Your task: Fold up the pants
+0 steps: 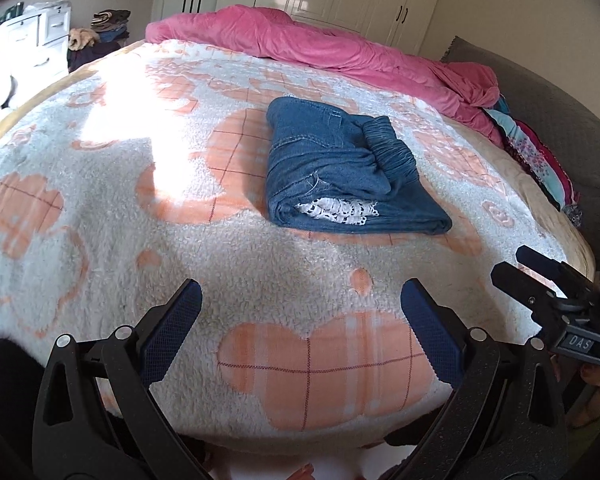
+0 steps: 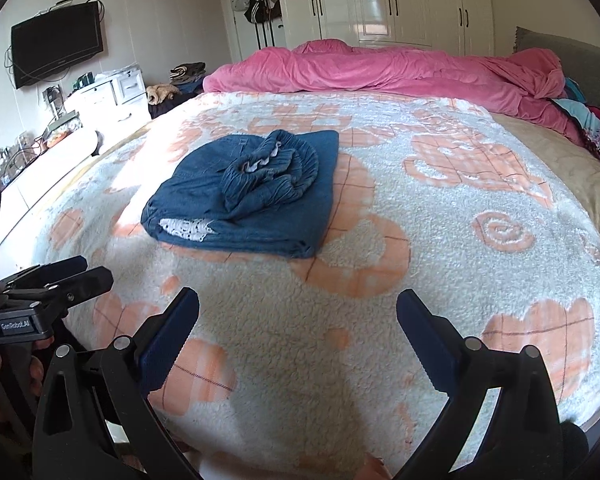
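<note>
Denim pants (image 1: 340,168) lie folded, waistband up; both grippers' fingers (image 1: 176,332) spread, empty.

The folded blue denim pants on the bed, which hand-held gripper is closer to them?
Neither clearly. The left hand-held gripper and right hand-held gripper both hang open, short of the folded blue denim pants, touching nothing.

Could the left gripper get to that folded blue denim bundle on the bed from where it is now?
Probably yes. The left gripper is open and empty, and only bare white-and-orange fleece blanket lies between it and the folded blue denim pants. The right gripper sits off to the side.
</note>
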The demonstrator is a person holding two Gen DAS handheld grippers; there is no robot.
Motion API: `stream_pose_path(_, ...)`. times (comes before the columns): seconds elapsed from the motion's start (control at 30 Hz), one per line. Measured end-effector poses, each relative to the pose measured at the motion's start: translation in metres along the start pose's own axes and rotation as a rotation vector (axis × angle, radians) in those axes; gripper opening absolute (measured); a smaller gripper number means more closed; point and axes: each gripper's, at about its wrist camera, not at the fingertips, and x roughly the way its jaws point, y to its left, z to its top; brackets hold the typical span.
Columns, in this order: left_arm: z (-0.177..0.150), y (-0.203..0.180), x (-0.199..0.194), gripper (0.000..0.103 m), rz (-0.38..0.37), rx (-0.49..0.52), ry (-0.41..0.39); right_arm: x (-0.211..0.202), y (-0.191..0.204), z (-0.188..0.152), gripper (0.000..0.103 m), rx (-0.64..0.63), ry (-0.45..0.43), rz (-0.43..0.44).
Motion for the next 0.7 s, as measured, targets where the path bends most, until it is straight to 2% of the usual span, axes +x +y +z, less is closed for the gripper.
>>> stream_pose_path(0.7,0.0017,0.0013,-0.0008,0.094,0.036,0.003,-0.004,0.0041,-0.0034,-0.0017,0.099,0.015,0.018,-0.003)
